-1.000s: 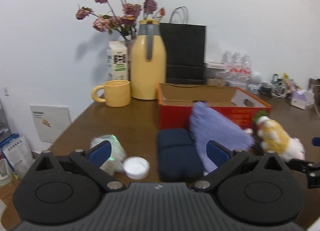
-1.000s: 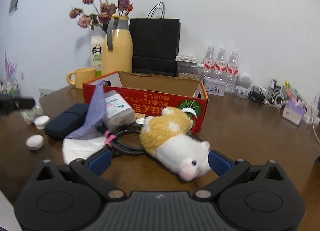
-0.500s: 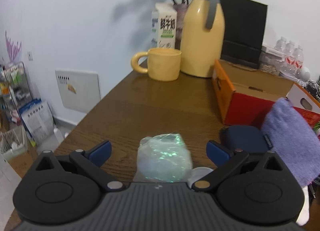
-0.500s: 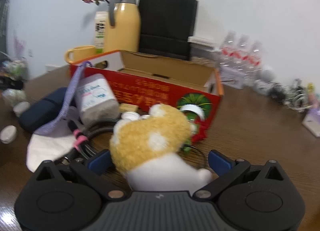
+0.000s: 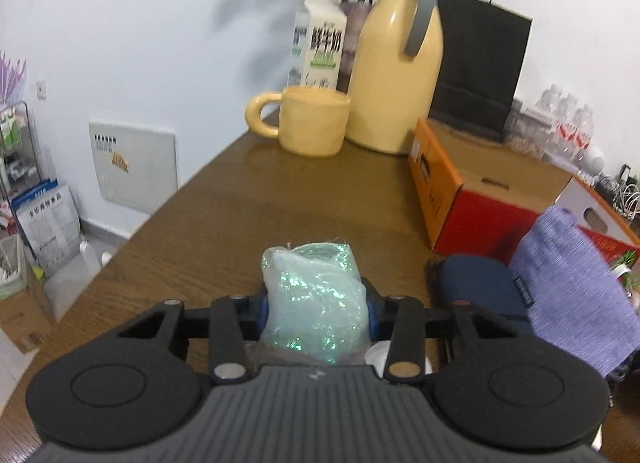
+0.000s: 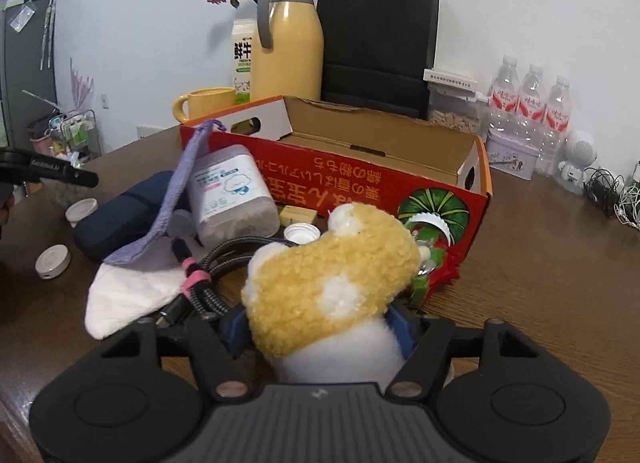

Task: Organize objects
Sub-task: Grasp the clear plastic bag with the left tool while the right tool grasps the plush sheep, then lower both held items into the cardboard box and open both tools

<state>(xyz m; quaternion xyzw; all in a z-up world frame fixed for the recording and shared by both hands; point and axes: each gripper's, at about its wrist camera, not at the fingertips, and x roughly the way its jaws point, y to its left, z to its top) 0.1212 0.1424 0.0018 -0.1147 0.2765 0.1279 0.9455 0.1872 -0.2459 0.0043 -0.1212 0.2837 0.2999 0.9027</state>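
Observation:
A pale green glittery bag [image 5: 312, 283] sits on the brown table between the blue pads of my left gripper [image 5: 316, 307], whose jaws are closing and press on both its sides. A yellow-and-white plush toy [image 6: 332, 263] lies between the pads of my right gripper [image 6: 318, 329], whose jaws are also closing and squeeze its white lower part. Just beyond the toy stands the open red cardboard box [image 6: 476, 167], which holds nothing that I can see. In the left wrist view the box [image 5: 440, 179] is to the right.
In front of the box lie a navy pouch [image 5: 476, 287], a purple cloth [image 5: 572, 287], a labelled white jar [image 6: 230, 195], braided cables [image 6: 212, 275], a white cloth [image 6: 128, 295] and two round lids [image 6: 52, 261]. A yellow mug [image 5: 312, 123], a yellow jug [image 5: 396, 79], a black bag [image 6: 376, 43] and water bottles [image 6: 532, 103] stand at the back.
Both grippers have gone from wide open to closed in on their objects. The left swung left from the navy pouch to the green bag; the right moved up to the plush toy.

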